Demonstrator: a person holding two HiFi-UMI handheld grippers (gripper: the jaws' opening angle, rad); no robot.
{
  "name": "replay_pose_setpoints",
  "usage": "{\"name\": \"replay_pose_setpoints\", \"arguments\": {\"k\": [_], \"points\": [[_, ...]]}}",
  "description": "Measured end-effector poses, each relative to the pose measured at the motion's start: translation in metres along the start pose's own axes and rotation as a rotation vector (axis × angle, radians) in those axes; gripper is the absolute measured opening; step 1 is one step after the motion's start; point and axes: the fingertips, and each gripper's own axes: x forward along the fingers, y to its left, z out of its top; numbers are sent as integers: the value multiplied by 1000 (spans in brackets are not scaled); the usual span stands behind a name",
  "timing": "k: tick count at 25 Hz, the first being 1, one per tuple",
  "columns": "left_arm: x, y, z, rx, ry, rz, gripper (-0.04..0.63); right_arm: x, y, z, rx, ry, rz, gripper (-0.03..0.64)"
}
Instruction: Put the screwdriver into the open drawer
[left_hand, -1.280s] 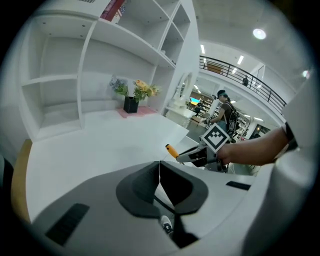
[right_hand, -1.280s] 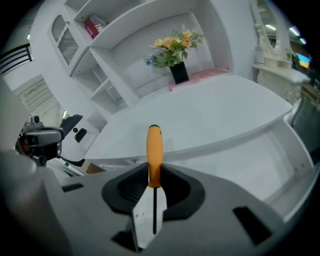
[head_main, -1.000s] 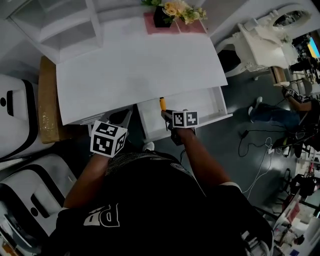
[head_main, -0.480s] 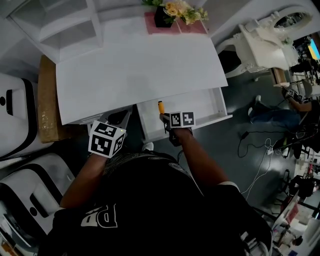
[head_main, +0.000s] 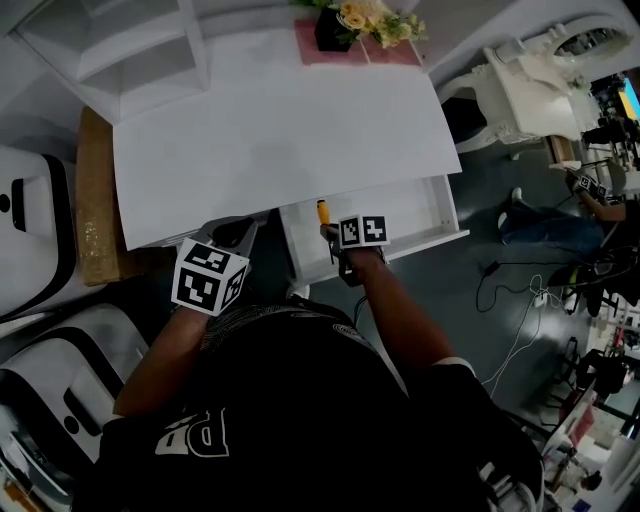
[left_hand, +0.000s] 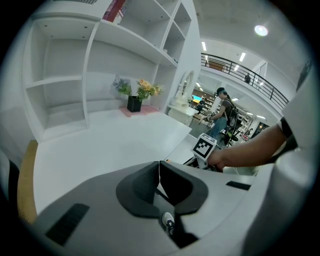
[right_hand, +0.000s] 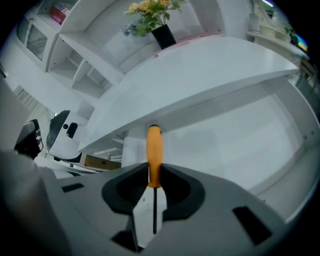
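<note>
At the left edge of the head view stands a white machine (head_main: 30, 230) with black trim; just right of it a brown board (head_main: 95, 200) lies along the side of the white desk top (head_main: 280, 130); a white shelf unit (head_main: 120, 50) fills the upper left corner.

Below the desk's front edge, left of centre, the left gripper (left_hand: 159, 171) points toward the desk; its own view shows the jaws pressed together, tip against tip, with nothing between them.

At top centre a black flower pot (head_main: 330, 30) sits on a pink mat (head_main: 355, 52) at the desk's far edge.

Just right of centre the drawer (head_main: 410, 212) stands pulled out from under the desk top, white inside; the right gripper (right_hand: 154, 181) hangs over its left end, tilted downward; its jaws are part-way apart and clamped on the screwdriver (right_hand: 154, 147), gripping the lower end of the orange handle; the handle sticks out ahead of the jaws toward the desk's underside, and the thin dark shaft runs back between the jaws toward the camera. The screwdriver is thus above the drawer's left part, near the desk's front edge; whether it touches the drawer's bottom cannot be told.

Farther right an ornate white chair (head_main: 520, 90) stands on the dark floor (head_main: 470, 300); cables (head_main: 515, 300) trail across it; a person (head_main: 600, 200) is at the right edge.
</note>
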Motion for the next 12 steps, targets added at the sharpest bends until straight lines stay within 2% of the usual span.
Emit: {"name": "replay_pose_setpoints", "arguments": {"k": [12], "points": [[-14, 29, -1, -36, -6, 37, 15, 31, 0, -3, 10, 68, -31, 86]]}}
